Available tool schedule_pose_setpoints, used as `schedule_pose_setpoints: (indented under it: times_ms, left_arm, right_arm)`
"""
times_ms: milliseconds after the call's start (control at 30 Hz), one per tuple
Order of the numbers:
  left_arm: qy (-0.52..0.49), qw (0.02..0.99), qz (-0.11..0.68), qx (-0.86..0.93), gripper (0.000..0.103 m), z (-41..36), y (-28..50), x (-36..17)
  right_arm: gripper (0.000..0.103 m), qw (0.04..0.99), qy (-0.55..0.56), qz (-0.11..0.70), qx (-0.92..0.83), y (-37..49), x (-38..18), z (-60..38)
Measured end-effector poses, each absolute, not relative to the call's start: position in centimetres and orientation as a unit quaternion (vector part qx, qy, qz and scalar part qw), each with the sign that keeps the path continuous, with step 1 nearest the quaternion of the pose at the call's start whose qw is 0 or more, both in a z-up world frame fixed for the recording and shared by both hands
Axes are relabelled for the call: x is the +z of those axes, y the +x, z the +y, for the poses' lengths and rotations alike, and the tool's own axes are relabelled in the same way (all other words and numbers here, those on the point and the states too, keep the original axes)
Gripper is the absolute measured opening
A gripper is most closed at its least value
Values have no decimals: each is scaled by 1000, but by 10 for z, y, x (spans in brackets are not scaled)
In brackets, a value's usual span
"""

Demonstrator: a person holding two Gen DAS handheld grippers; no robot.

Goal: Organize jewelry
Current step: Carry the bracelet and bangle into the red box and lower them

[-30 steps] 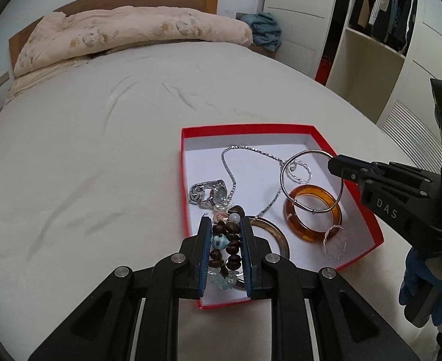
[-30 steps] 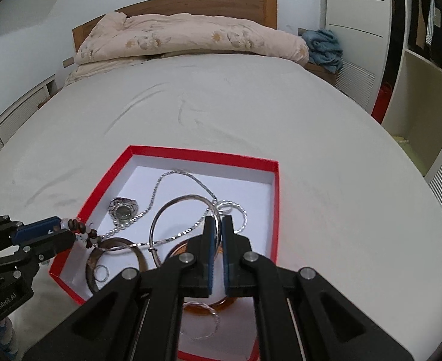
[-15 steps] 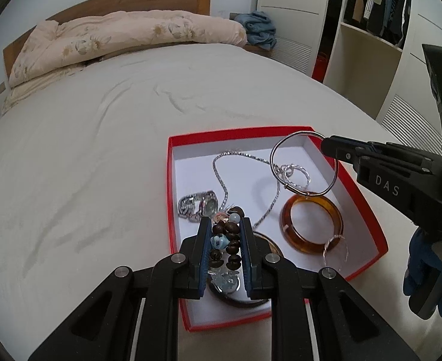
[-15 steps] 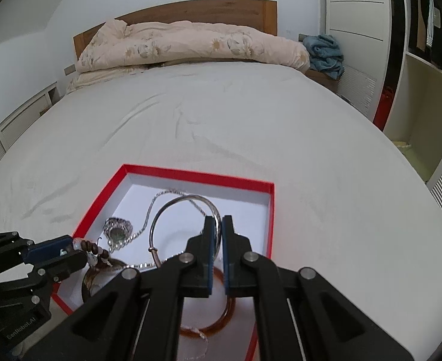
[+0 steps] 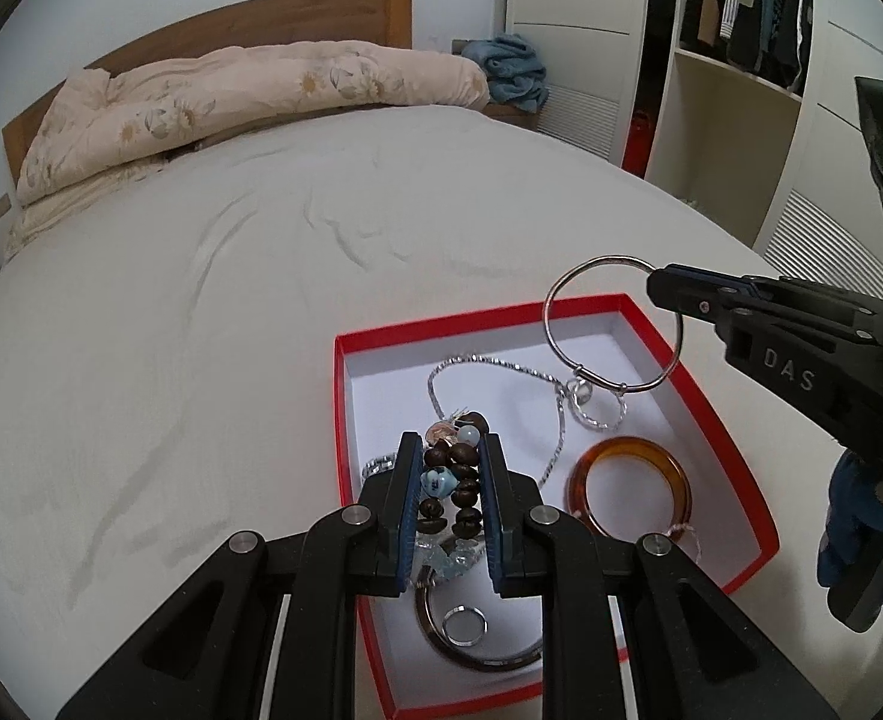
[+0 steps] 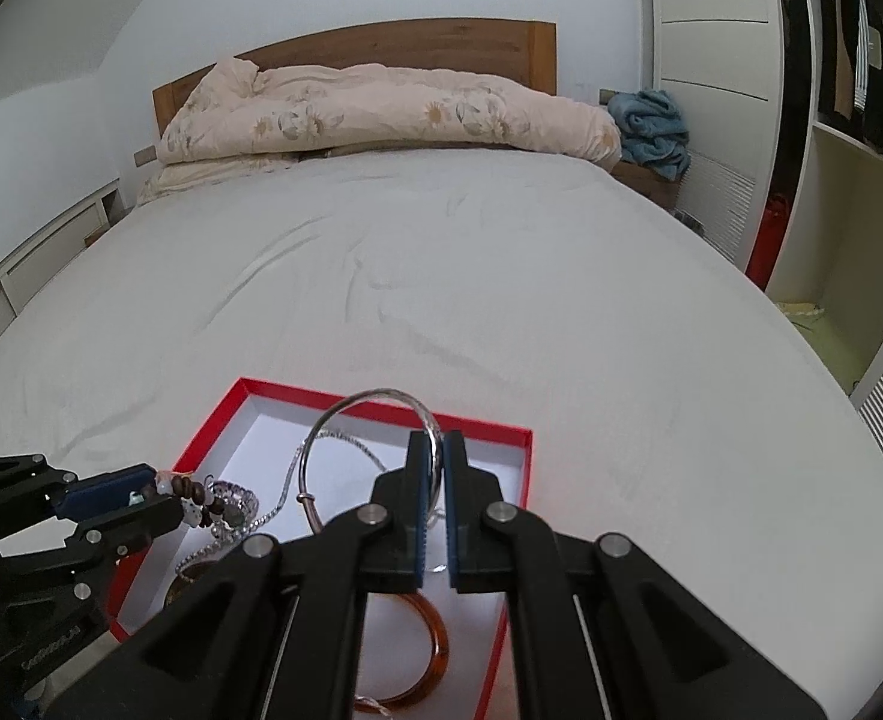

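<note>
Left gripper (image 5: 446, 480) pinches a brown wooden bead bracelet with pale blue beads (image 5: 450, 483), held above the near-left part of the shallow red cardboard box with white floor (image 5: 340, 420) on the bed. Right gripper (image 6: 435, 468) is clamped on the rim of a thin silver wire bangle (image 5: 612, 324), hanging upright over the far-right corner; a small ring (image 5: 582, 391) dangles off it, possibly snagged on the silver chain necklace (image 5: 489, 363) lying below. An amber resin bangle (image 5: 630, 483) lies flat, nearer the right gripper.

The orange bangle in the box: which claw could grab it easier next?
Probably neither right away: both are full. The right claw is closer to the orange bangle, but holds the silver bangle; the left claw grips the bead bracelet.
</note>
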State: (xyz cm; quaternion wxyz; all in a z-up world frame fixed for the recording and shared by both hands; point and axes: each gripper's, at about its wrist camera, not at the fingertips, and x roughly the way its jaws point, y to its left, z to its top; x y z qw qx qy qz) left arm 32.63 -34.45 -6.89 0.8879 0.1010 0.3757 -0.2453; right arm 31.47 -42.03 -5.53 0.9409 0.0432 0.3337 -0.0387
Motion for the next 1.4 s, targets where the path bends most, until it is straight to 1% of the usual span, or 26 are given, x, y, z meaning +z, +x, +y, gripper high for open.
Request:
schedule_pose_setpoints:
  times_ms: [500,667,967,1400]
  left_arm:
    - [98,890,379,-233,18,-363,363,-70]
    - [108,886,388,-232,18,-374,367,-81]
    - [101,877,412,-225,18,-371,371,-102]
    - [87,873,426,-222,18,-364,374,-112]
  right_arm:
    - [4,939,54,338,-27,335,-63,-435]
    - [4,933,43,356,-16,348,-71,-432]
    - [5,914,27,404,-5,358,-98,-427]
    - [4,897,19,441,-9,368,-113,-428]
